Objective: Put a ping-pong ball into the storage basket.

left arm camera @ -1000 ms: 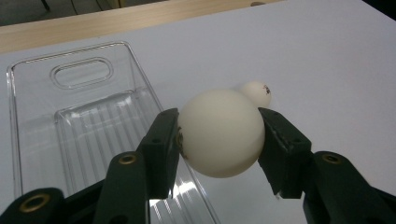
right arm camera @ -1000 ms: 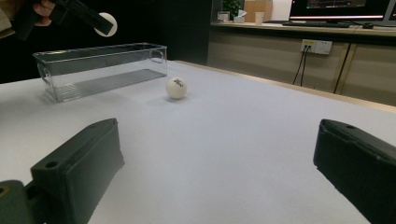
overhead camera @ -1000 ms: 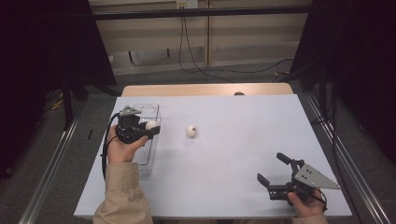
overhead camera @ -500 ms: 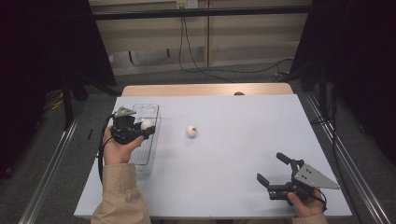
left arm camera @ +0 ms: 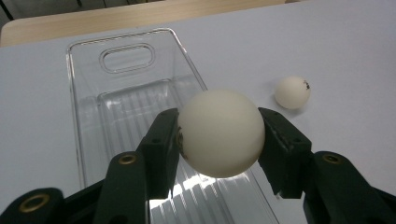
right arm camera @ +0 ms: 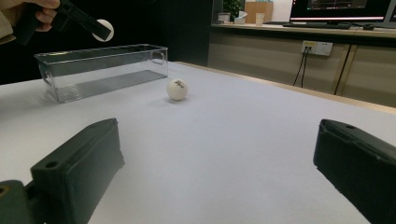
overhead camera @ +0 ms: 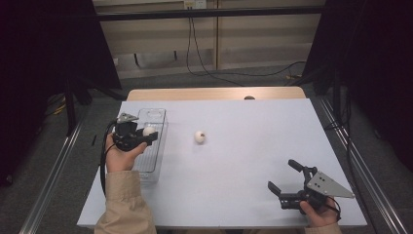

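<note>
My left gripper (overhead camera: 146, 133) is shut on a white ping-pong ball (left arm camera: 219, 133), held in the air over the clear plastic bin (overhead camera: 155, 161) at the table's left side. Both black pads press on the ball's sides. A second white ball (overhead camera: 199, 137) with a dark mark lies on the table to the right of the bin; it is also visible as the loose ball (right arm camera: 177, 89) and the loose ball (left arm camera: 292, 92). My right gripper (overhead camera: 285, 176) rests near the front right corner, jaws wide apart with nothing between them.
The bin (left arm camera: 86, 116) looks empty, with a handle slot at its far end. The white table top (overhead camera: 253, 146) stretches between the two hands. A wooden strip (overhead camera: 214, 93) runs along the far edge.
The left gripper with its ball has shifted slightly left and toward the near side over the bin. The right gripper has stayed put.
</note>
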